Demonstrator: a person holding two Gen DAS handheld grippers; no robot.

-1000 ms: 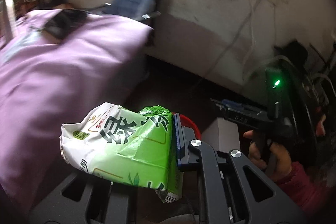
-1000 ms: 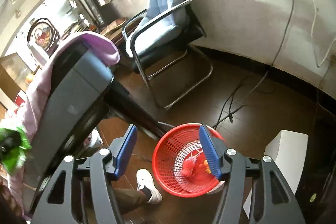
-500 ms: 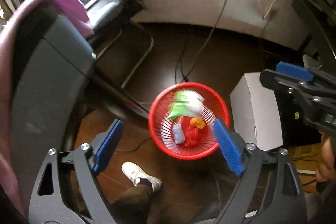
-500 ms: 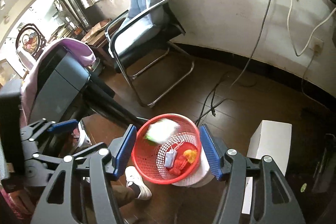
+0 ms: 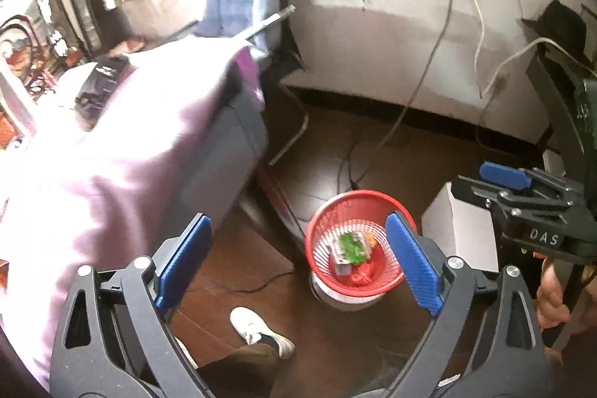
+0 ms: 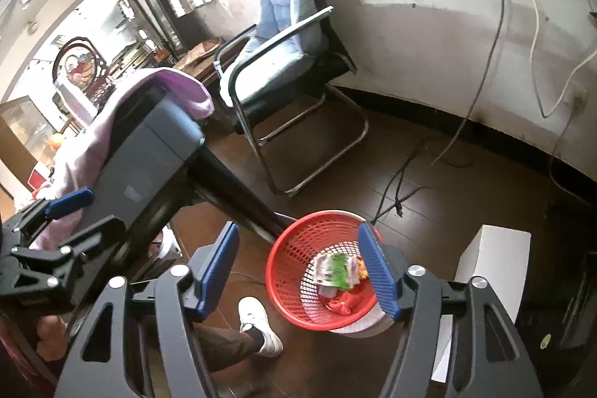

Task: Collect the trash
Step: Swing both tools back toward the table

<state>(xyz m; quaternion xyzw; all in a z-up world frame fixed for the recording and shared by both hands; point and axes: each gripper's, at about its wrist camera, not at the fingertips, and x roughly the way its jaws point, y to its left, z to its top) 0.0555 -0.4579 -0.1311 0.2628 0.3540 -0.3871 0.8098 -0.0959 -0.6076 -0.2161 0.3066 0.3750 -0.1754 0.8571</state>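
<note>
A red mesh trash basket [image 5: 328, 211] stands on the dark floor; it also shows in the right wrist view [image 6: 298, 248]. A green and white carton [image 5: 350, 245] lies inside it on other scraps, seen too in the right wrist view [image 6: 335, 269]. My left gripper [image 5: 298, 263] is open and empty, above and left of the basket. My right gripper [image 6: 302, 267] is open and empty over the basket. The right gripper also shows at the right of the left wrist view [image 5: 522, 189], and the left one at the left of the right wrist view [image 6: 56, 222].
A table with a purple cloth [image 5: 112, 155] is at the left. A black chair with a blue cushion [image 6: 283, 36] stands by the wall. A white box [image 6: 492, 260] sits right of the basket. Cables [image 6: 403, 189] lie on the floor. A white shoe [image 5: 257, 327] is below.
The left gripper let go of the green carton, which fell into the red basket. The left gripper has since lifted and pulled back toward the table.
</note>
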